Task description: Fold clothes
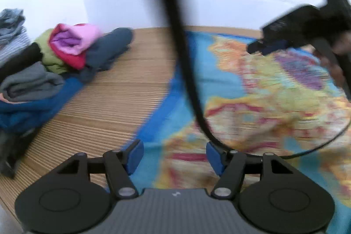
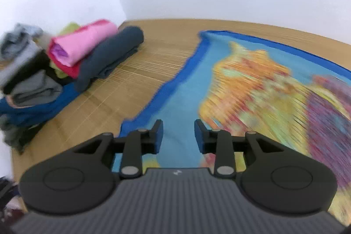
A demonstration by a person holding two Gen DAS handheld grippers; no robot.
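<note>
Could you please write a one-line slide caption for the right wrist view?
Right gripper open and empty above a colourful blue-bordered cloth on a bamboo mat, folded clothes piled at left.

black tool, blue pads, ribbed grey housing, silver screws.

Left gripper jaws wide, empty; right gripper seemingly part-open, empty.

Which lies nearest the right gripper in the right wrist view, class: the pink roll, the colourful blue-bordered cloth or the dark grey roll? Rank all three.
From the right gripper:
1. Colourful blue-bordered cloth, spread directly beneath and ahead.
2. Dark grey roll, ahead to the left on the mat.
3. Pink roll, farther left, resting atop the pile.
</note>
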